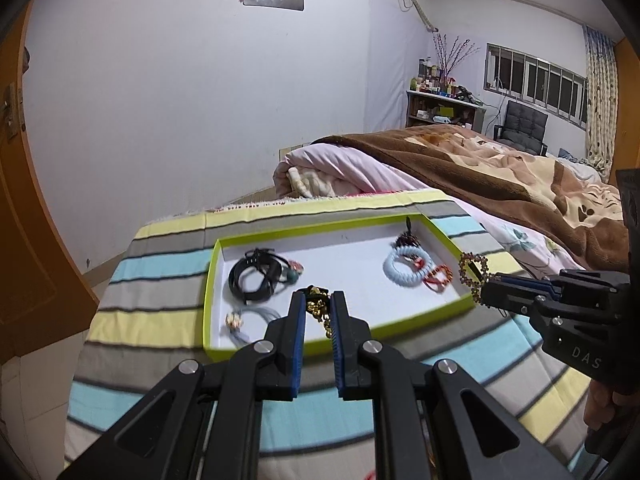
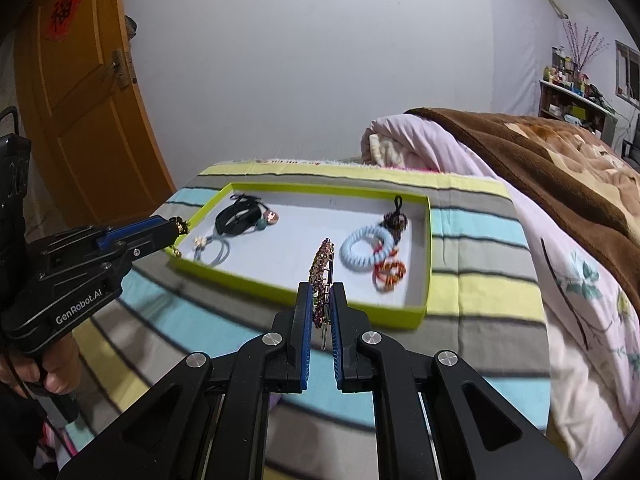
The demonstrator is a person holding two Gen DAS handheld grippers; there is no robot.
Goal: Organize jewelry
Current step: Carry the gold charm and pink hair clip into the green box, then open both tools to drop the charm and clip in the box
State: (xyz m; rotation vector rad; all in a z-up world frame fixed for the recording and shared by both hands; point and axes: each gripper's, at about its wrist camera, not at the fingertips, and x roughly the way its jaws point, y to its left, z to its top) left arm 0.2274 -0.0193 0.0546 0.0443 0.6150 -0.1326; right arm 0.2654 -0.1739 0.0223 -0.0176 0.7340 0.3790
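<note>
I work from the left side of the green-rimmed tray (image 1: 440, 236) across to the right. At nine o'clock inside it lies a black band (image 1: 253, 278) with a teal bead touching it, and toward seven o'clock a pale blue hair tie (image 1: 256, 316) with a small gold charm. My left gripper (image 1: 318, 300) hangs over the tray's near edge at six o'clock, jaws drawn narrow on a gold chain (image 1: 318, 310) that dangles between the blue pads. At three o'clock sit a light blue coiled hair tie (image 1: 406, 266), a red-and-orange beaded ring (image 1: 438, 278) just beside it, and a dark tasselled piece behind. My right gripper (image 2: 322, 300) hovers just outside the near rim, jaws pinched close on a rhinestone hair clip (image 2: 322, 268) standing on edge.

I judge the step to be delivery: both pieces are lifted and neither is in the tray yet. The next move calls for lowering each over bare white floor, the chain near the middle front, the clip left of the coiled tie, then easing the jaws apart without snagging links or the clip's pin.

Writing: "GenRobot.AI" on the left gripper's body, "DAS" on the right one, and a red door sign (image 2: 64, 10) with the character 福
</note>
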